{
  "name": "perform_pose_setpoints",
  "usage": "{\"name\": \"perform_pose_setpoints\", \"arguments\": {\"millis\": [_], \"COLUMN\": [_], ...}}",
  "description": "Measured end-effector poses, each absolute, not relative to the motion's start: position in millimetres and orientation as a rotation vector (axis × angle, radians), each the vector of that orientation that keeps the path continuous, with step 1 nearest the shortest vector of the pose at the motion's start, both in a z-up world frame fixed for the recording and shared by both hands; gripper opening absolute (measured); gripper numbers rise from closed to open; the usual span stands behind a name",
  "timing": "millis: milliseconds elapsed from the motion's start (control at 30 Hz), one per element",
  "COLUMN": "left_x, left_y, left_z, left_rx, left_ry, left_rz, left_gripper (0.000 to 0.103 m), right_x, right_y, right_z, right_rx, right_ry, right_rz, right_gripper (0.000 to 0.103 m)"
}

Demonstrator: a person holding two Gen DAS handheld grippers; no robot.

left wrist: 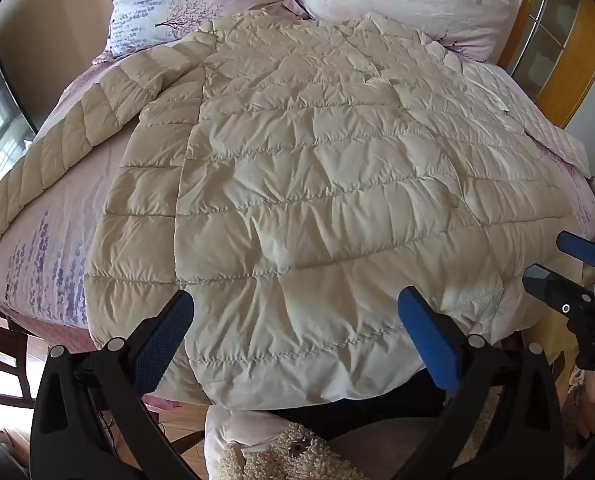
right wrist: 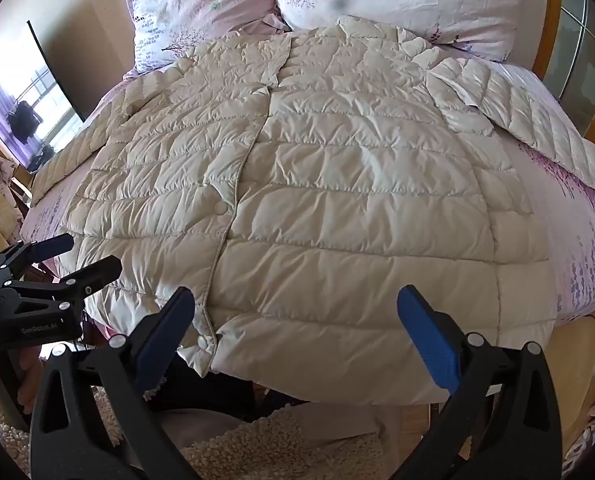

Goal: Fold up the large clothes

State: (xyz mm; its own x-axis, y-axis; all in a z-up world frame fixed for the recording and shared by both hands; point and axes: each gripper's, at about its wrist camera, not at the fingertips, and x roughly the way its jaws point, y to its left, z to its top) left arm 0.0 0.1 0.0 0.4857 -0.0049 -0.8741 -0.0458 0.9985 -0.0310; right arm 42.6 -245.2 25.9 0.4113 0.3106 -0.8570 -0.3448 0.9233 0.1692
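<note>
Here, in the left wrist view, a cream quilted down jacket (left wrist: 297, 184) lies spread flat on a bed (left wrist: 53, 248) covered in pink floral sheeting, its collar end up by two floral pillows (left wrist: 185, 4). One sleeve (left wrist: 65, 140) stretches out to the left across the sheet. The left gripper (left wrist: 297, 344) hangs over the jacket's near hem with its blue-padded fingers (left wrist: 429, 340) spread wide, gripping nothing. The right gripper (left wrist: 565, 264) shows at the right edge, its jaws also apart.

In the right wrist view, the jacket (right wrist: 317, 184) lies front side up, its snap-button placket running down the middle. The other sleeve (right wrist: 537, 120) angles off to the right. The right gripper (right wrist: 297, 332) hovers wide open above the hem, empty. The left gripper (right wrist: 69, 256) appears at the left edge, open, beside the jacket's lower corner.
</note>
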Motion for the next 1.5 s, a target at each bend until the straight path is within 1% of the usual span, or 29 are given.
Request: {"name": "perform_pose_setpoints", "arguments": {"millis": [1500], "left_x": [0.0], "left_y": [0.1], "left_z": [-0.1], "left_rx": [-0.051], "left_ry": [1.066], "left_rz": [0.026], "left_gripper": [0.102], "right_x": [42.6], "right_y": [-243.4], "right_z": [24.5], "right_rx": [-0.028], "right_ry": [1.074], "right_rz": [0.422], "right_gripper": [0.101]}}
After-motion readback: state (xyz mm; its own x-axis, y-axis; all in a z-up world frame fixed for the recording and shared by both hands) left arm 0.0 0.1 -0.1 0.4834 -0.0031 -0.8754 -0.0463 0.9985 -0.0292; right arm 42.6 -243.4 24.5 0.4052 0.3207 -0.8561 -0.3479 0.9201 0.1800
